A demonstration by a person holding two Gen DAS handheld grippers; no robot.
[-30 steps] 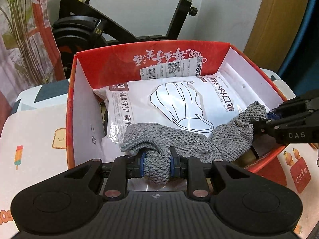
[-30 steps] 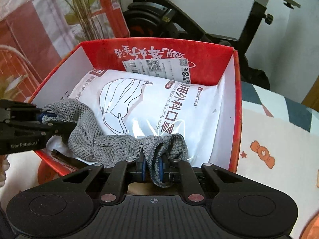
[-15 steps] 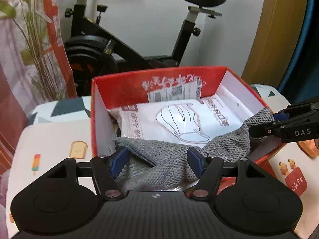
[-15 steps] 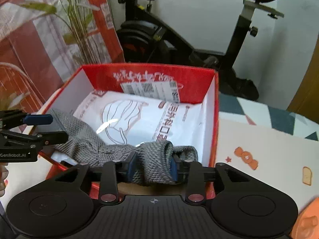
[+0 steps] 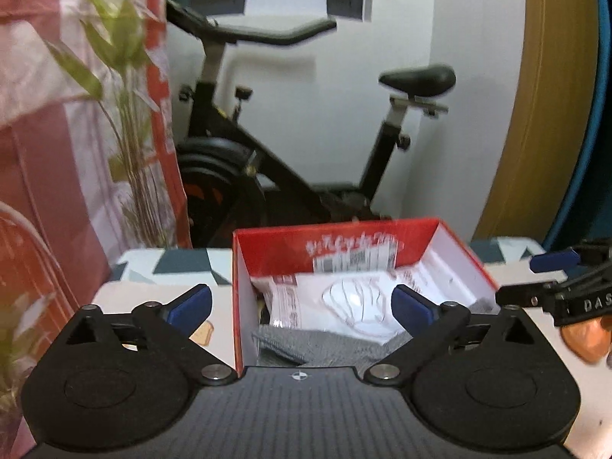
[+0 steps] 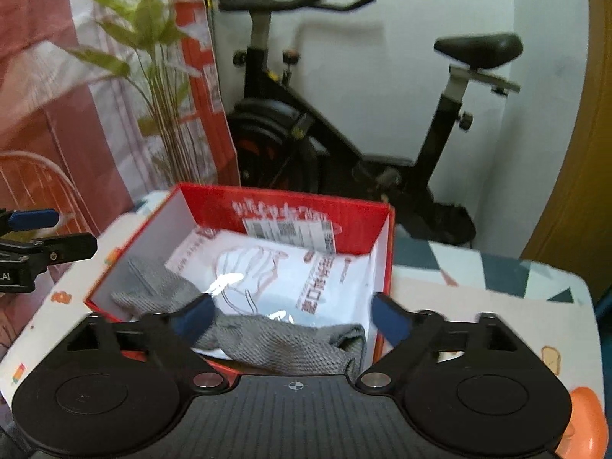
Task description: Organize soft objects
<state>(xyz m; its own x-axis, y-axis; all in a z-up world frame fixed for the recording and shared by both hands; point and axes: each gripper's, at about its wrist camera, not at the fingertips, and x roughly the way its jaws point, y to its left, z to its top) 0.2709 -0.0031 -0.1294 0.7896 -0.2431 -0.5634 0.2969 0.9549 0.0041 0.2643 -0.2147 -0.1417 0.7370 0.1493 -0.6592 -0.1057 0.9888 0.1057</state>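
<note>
Behind the red box (image 6: 359,225), an exercise bike (image 6: 344,122); leftward, a plant (image 6: 153,57)

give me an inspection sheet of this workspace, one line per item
surface: table under a light cloth printed with cartoon snacks.
job's things: grey knitted cloth lies loose in the red box, draped over the near edge of a white mask pack.
clutter: an orange object sits at the table's right edge; what it is cannot be told.
grippers: left hand-held gripper and right hand-held gripper have both just been opening; both stand wide open above the box with nothing pinched.
cables: nothing seen.
surroundings: black exercise bike against a white wall, a leafy plant and a red and pink curtain to the left.
</note>
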